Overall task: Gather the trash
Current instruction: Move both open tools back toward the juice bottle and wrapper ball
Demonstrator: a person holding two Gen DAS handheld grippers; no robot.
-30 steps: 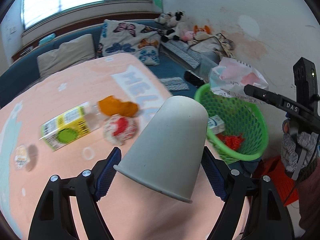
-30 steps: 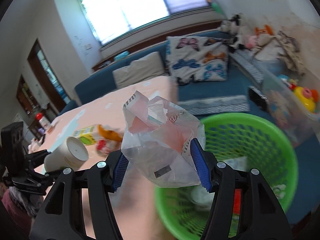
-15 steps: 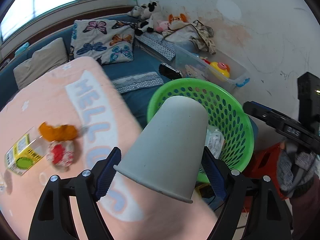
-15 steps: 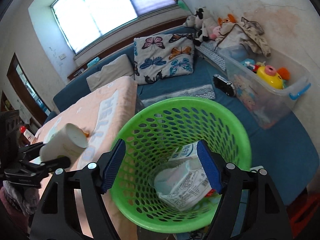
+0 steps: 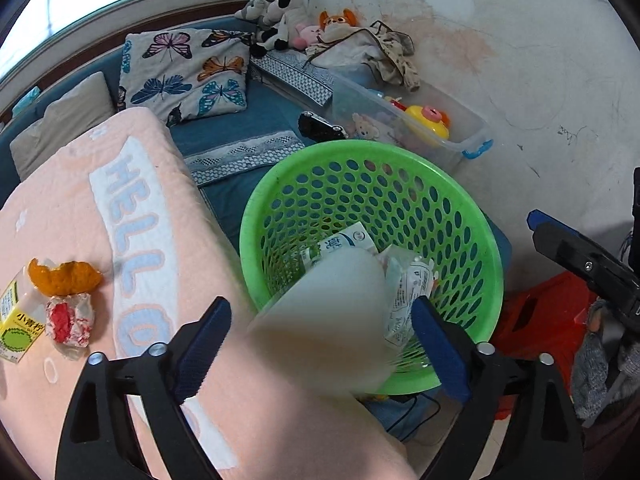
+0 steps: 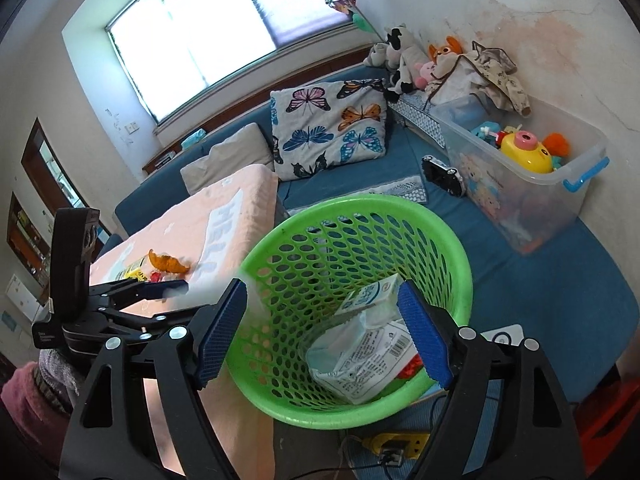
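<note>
A grey paper cup (image 5: 336,300), blurred, hangs loose between the opening jaws of my left gripper (image 5: 320,320), clear of both blue pads, just over the near rim of the green basket (image 5: 360,146). My right gripper (image 6: 322,292) is opening over the same basket (image 6: 360,200) with nothing between its fingers. Inside lie a clear plastic bag (image 6: 360,360) and a small milk carton (image 6: 372,292). On the pink table (image 5: 140,184) remain an orange peel (image 5: 64,276), a red-and-white wrapper (image 5: 68,316) and a yellow juice carton (image 5: 16,320). The left gripper (image 6: 176,300) shows at the left of the right wrist view.
A clear toy box (image 6: 520,160) stands on the blue sofa behind the basket, beside a butterfly pillow (image 6: 328,132). A red stool (image 5: 540,320) sits right of the basket, a yellow power strip (image 6: 396,444) on the floor below it. The right gripper (image 5: 580,256) juts in at right.
Both grippers swung from the table to over the basket. The right one let the plastic bag fall in. The left one's jaws widened and the cup slipped free.
</note>
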